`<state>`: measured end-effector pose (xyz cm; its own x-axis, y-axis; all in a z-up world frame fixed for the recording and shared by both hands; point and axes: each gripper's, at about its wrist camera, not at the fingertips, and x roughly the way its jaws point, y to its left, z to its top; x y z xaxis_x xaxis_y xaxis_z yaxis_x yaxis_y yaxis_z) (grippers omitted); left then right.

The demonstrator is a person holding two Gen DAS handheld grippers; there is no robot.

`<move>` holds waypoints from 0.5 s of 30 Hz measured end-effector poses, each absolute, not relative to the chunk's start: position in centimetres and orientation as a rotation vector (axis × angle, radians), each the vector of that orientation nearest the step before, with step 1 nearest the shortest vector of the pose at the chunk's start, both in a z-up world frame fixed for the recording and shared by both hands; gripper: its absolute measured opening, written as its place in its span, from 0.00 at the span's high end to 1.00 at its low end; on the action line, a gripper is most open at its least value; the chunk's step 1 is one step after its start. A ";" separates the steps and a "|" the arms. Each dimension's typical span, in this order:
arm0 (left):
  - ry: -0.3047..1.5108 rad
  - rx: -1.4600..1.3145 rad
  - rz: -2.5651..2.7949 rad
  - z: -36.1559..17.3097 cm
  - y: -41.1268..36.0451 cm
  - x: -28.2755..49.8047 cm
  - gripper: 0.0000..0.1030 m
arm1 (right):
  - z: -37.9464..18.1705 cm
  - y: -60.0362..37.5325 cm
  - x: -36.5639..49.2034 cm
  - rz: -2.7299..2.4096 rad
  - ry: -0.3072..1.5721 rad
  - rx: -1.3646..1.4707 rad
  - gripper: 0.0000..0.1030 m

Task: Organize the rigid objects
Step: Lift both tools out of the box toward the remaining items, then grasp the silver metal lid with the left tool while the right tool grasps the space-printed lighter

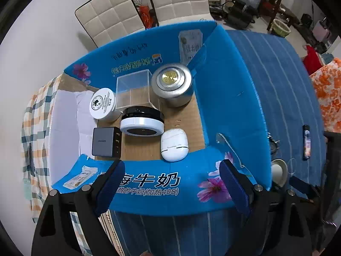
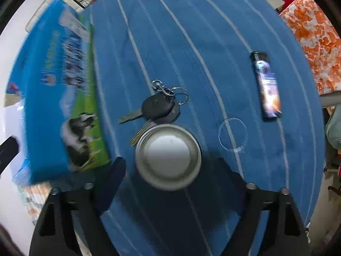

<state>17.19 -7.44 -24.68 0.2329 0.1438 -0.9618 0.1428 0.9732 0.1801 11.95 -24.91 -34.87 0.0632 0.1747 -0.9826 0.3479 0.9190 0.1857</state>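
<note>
An open blue milk carton box (image 1: 223, 98) holds a silver tin (image 1: 172, 85), a clear plastic box (image 1: 134, 89), a white jar (image 1: 102, 106), a black-and-white round device (image 1: 141, 121), a grey charger (image 1: 105, 141) and a white earbud case (image 1: 174, 145). My left gripper (image 1: 171, 166) hangs open over the box's near flap, holding nothing. On the blue striped cloth (image 2: 213, 32) stands a round metal tin with a white lid (image 2: 168, 149). My right gripper (image 2: 170, 162) straddles it from above, its pads apart from the rim. A bunch of keys (image 2: 157, 106) touches the tin's far side.
A lighter (image 2: 266, 85) lies on the cloth to the right of the tin. The blue box (image 2: 42, 85) stands close on the left. An orange-patterned cloth (image 2: 315, 32) lies at the right edge. Two padded chairs (image 1: 110, 17) stand behind the box.
</note>
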 end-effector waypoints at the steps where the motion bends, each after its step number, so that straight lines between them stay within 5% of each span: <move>1: 1.340 0.256 0.005 -24.7 -7.5 17.2 0.12 | -35.7 -24.9 12.1 -0.137 1.529 0.429 0.31; 10: 1.282 0.271 -0.050 -22.2 -10.3 15.6 0.12 | -36.2 -24.8 6.0 -0.057 1.661 0.350 0.30; 12: 1.273 0.286 -0.074 -21.9 -11.5 15.0 0.12 | -35.0 -25.9 4.6 -0.039 1.601 0.415 0.01; 15: 1.277 0.260 -0.125 -21.2 -12.9 13.9 0.12 | -32.3 -28.9 3.3 -0.075 1.501 0.505 0.01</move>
